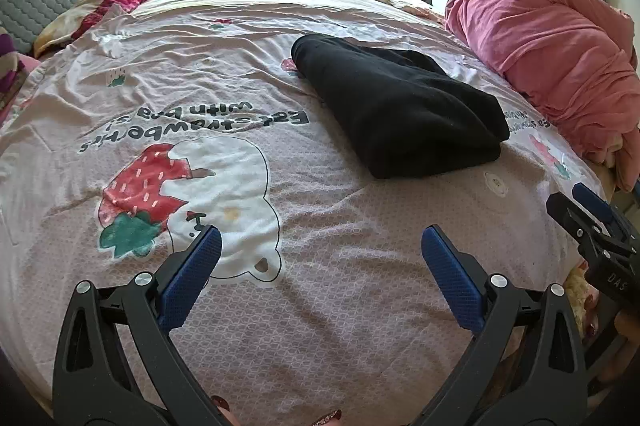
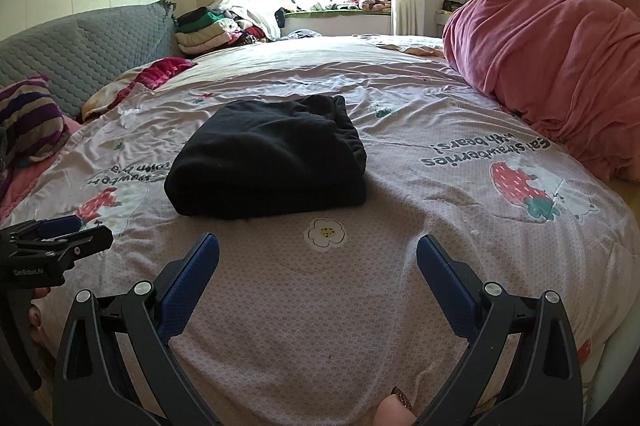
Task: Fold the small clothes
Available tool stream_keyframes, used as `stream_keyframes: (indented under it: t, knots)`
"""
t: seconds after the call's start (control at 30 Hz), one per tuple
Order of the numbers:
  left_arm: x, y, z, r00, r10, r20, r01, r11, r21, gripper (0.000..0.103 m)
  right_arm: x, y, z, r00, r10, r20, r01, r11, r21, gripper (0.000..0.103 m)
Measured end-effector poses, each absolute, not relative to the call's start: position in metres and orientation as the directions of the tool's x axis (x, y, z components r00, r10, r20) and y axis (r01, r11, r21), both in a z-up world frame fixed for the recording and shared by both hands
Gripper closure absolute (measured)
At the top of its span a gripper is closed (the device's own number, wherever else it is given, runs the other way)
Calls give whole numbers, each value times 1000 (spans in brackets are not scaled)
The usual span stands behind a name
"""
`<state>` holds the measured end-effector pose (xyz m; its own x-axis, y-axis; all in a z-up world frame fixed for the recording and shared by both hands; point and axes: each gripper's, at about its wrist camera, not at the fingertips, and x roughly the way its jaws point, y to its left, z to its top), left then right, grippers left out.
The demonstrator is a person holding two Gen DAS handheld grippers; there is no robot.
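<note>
A black garment (image 1: 400,106) lies folded in a thick rectangle on the pink strawberry-print bedsheet (image 1: 320,306); it also shows in the right wrist view (image 2: 268,162). My left gripper (image 1: 320,246) is open and empty, held above the sheet in front and to the left of the garment. My right gripper (image 2: 318,252) is open and empty, just in front of the garment's near edge. The right gripper shows at the right edge of the left wrist view (image 1: 580,210). The left gripper shows at the left edge of the right wrist view (image 2: 60,232).
A bunched pink blanket (image 2: 560,66) fills the bed's right side. A grey quilted cover (image 2: 80,54) and a striped pillow (image 2: 28,122) lie on the left. Stacked clothes (image 2: 208,30) sit at the far left by the window.
</note>
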<state>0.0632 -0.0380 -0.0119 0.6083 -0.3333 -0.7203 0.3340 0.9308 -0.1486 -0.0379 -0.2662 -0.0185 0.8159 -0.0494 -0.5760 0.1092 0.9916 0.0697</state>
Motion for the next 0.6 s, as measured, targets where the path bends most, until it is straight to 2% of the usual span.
stream_keyframes:
  t: [0.6]
  knots:
    - [61, -37, -8, 610, -334, -719, 326, 932, -156, 9, -38, -267, -16, 819, -55, -571, 113, 991, 66, 5]
